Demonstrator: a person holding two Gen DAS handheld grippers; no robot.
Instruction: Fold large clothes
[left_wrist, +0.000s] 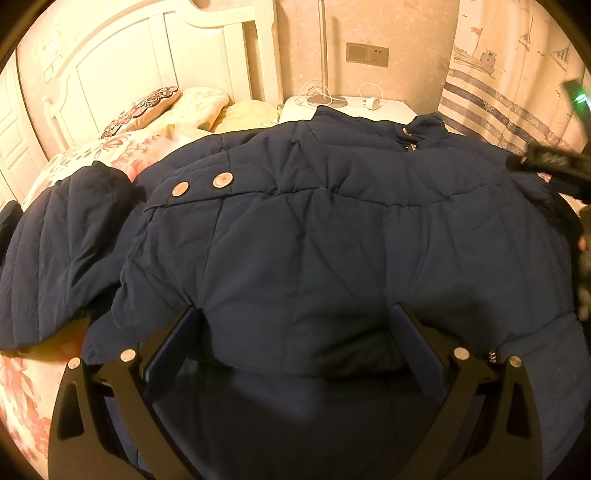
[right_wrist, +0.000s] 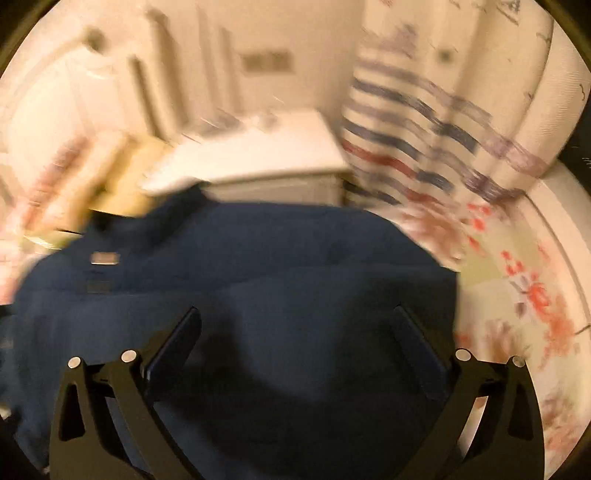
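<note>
On the flowered bed (left_wrist: 22, 387), lying puffy and quilted: navy jacket (left_wrist: 332, 229); left tongs (left_wrist: 295, 328) gaping wide over its hem, right tongs (right_wrist: 295, 325) gaping wide, gripping nothing.

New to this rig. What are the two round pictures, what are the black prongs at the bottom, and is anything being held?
No robot arm here: a person holds a hand-held two-finger tool in each hand, and each tool carries a fisheye camera looking along its fingers. The sharp picture is from the left gripper, the blurred one from the right gripper. The black prongs are each tool's own jaws.

A navy quilted jacket lies spread on a floral bedspread, one sleeve out to the side. Behind are a white headboard, a nightstand and a striped curtain.

Both sets of jaws stand wide open over the jacket. Nothing looks held; whether the left jaws touch the fabric is unclear.
</note>
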